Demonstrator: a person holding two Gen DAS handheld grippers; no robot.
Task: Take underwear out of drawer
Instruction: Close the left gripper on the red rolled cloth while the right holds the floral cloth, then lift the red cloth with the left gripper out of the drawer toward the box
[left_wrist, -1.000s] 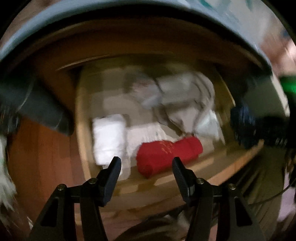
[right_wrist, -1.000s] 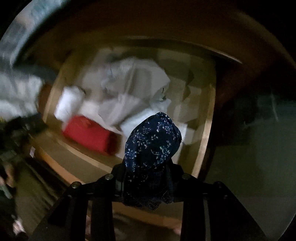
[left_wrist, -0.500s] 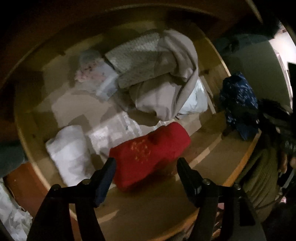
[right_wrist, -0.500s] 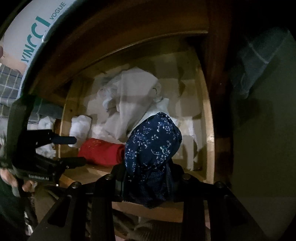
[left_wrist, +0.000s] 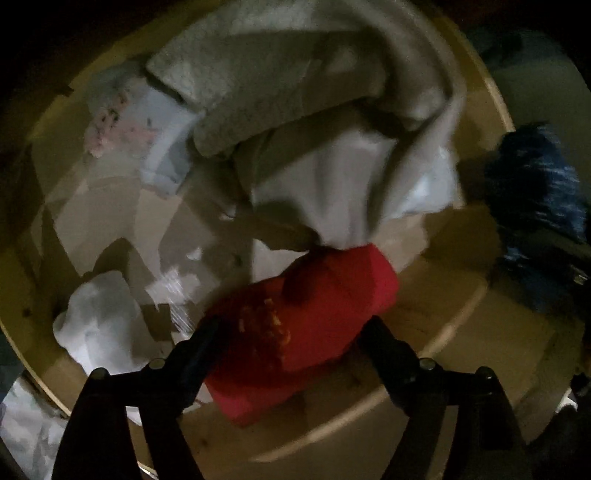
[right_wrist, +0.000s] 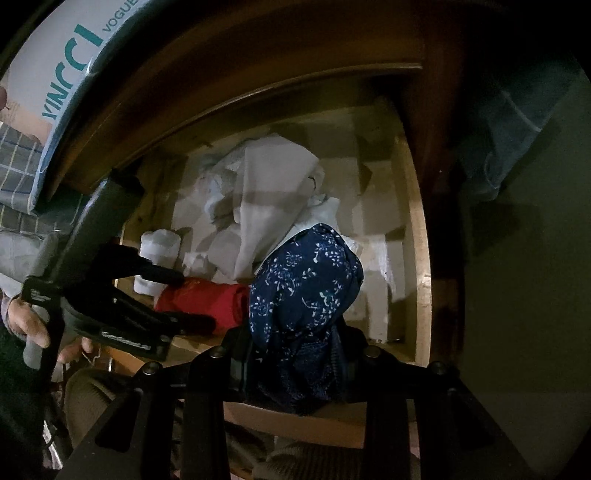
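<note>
Left gripper (left_wrist: 291, 336) opening astride soft red roll (left_wrist: 306, 325); right gripper (right_wrist: 295, 354) clenching floral navy cloth (right_wrist: 303, 295)

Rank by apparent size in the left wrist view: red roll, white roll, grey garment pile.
1. grey garment pile, largest.
2. red roll, though nearness to the camera inflates it.
3. white roll, smallest.

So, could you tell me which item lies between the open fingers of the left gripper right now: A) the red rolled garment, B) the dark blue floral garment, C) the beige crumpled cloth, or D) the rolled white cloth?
A: the left gripper, its jaws opening, straddles the red rolled garment at the drawer's front, while the right gripper holds the blue floral garment.
</note>
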